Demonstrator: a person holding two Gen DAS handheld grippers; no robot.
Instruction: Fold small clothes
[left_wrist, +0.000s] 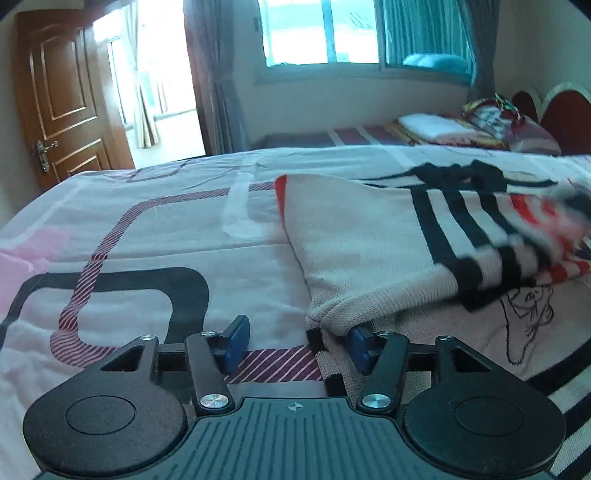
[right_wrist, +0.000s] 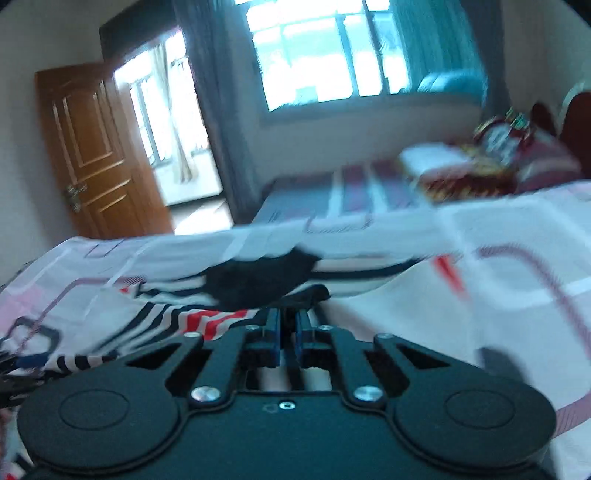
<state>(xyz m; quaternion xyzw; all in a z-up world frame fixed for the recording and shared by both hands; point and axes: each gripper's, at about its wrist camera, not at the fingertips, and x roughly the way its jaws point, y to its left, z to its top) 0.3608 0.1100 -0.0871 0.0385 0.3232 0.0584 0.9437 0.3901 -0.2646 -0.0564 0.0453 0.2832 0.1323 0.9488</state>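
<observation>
Knitted cream fabric with black and red stripes makes up the small sweater (left_wrist: 373, 251), which lies on the bed (left_wrist: 147, 236) over a pink-and-white sheet printed with dark and striped loops. Seen from the left wrist, a folded sleeve or side panel lies doubled over the body of the garment, its cuff end reaching down to the tool. The left gripper (left_wrist: 295, 341) stands with its blue-padded fingers (left_wrist: 236, 341) well apart; the right-hand pad touches the cuff edge, and nothing is held between them. A line-drawn cartoon figure shows on the knit to the right. Beyond the bed: a brown door (left_wrist: 66, 99), a window (left_wrist: 325, 33) with grey curtains, and a second bed with pillows (left_wrist: 487, 125).

From the right wrist the picture is blurred. The right gripper (right_wrist: 290, 334) has its fingers drawn close together, a narrow slit between the blue pads; striped fabric of the sweater (right_wrist: 207, 321) lies just beyond the tips, and whether cloth is pinched there cannot be told
</observation>
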